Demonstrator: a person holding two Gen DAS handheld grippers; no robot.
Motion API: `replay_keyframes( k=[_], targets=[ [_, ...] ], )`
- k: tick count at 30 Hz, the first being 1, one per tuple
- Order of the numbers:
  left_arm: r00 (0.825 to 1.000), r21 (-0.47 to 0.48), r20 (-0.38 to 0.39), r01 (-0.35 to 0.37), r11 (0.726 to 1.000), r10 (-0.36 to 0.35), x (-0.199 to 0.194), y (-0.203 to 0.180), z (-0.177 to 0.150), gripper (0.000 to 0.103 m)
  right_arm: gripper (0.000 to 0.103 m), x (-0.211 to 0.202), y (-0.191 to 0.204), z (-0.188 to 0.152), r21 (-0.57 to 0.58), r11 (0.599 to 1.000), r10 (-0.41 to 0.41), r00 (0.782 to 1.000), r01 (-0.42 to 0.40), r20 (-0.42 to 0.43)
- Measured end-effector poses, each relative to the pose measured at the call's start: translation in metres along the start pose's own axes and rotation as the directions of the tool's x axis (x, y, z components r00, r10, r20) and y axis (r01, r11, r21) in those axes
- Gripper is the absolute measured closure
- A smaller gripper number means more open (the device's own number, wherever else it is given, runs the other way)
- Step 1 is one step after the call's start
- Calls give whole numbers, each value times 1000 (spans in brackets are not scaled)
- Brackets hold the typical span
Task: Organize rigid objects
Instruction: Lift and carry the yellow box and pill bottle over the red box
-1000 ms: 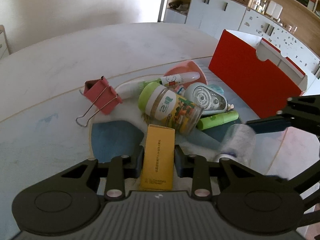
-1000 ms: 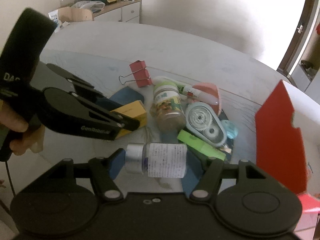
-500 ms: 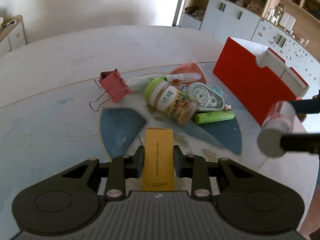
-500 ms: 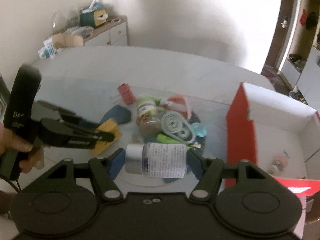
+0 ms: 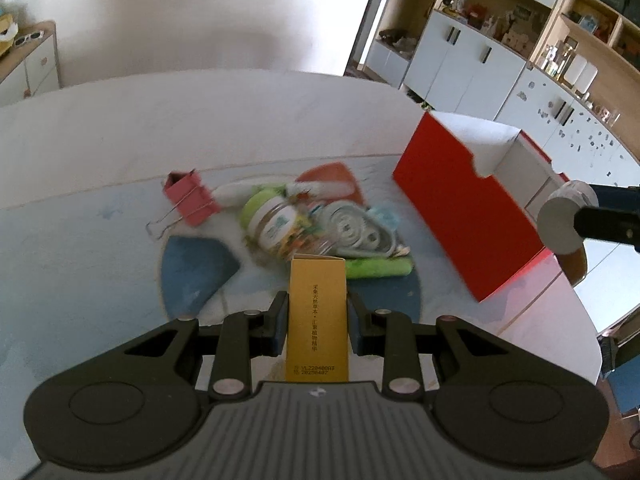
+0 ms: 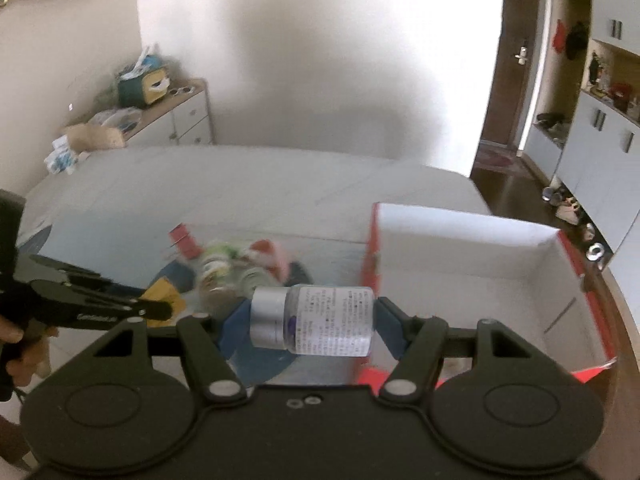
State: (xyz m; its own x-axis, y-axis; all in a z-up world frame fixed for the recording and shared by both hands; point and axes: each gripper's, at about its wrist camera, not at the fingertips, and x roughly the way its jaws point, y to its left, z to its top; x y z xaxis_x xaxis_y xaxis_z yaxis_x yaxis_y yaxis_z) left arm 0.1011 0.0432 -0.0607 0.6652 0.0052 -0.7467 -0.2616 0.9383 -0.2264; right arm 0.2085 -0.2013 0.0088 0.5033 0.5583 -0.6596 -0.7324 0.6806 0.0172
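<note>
1. The left claw (image 5: 316,316) is clenched on a yellow carton (image 5: 317,312), a slim cardboard box with dark print down its face. The carton stands lengthwise between the two blue pads, which press its long sides, and its far end pokes out past the fingertips.
2. The right claw (image 6: 312,320) is grasping a small clear bottle (image 6: 320,320) crosswise, one pad on its silver cap and the other on its base. The bottle carries a white printed label.
3. The red box (image 5: 460,216) stands on the white counter (image 5: 240,120) to the right of the pile. It is made of card with a white lining, and one wall has a stepped cut-out.
4. The left wrist view shows the pile fairly clearly: a pink binder clip (image 5: 190,200) with wire handles, a green-lidded jar (image 5: 280,226) on its side, a white correction-tape dispenser (image 5: 360,232) and a green tube (image 5: 378,269). They lie on a round blue-and-white mat (image 5: 196,268).
5. The right wrist view blurs that pile but looks into the red box from above. It also catches a hand (image 6: 24,354) gripping the left claw's handle.
</note>
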Motion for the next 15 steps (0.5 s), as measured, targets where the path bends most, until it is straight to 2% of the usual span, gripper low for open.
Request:
replay_keyframes(
  k=[6, 15],
  targets=[
    [1000, 16, 11, -17, 1000, 17, 4, -28, 18, 74, 35, -2, -42, -2, 24, 999, -49, 998, 48, 39],
    [1000, 64, 12, -5, 998, 4, 15, -82, 47, 74, 35, 9, -105, -19, 86, 992, -92, 995, 89, 28]
  ],
)
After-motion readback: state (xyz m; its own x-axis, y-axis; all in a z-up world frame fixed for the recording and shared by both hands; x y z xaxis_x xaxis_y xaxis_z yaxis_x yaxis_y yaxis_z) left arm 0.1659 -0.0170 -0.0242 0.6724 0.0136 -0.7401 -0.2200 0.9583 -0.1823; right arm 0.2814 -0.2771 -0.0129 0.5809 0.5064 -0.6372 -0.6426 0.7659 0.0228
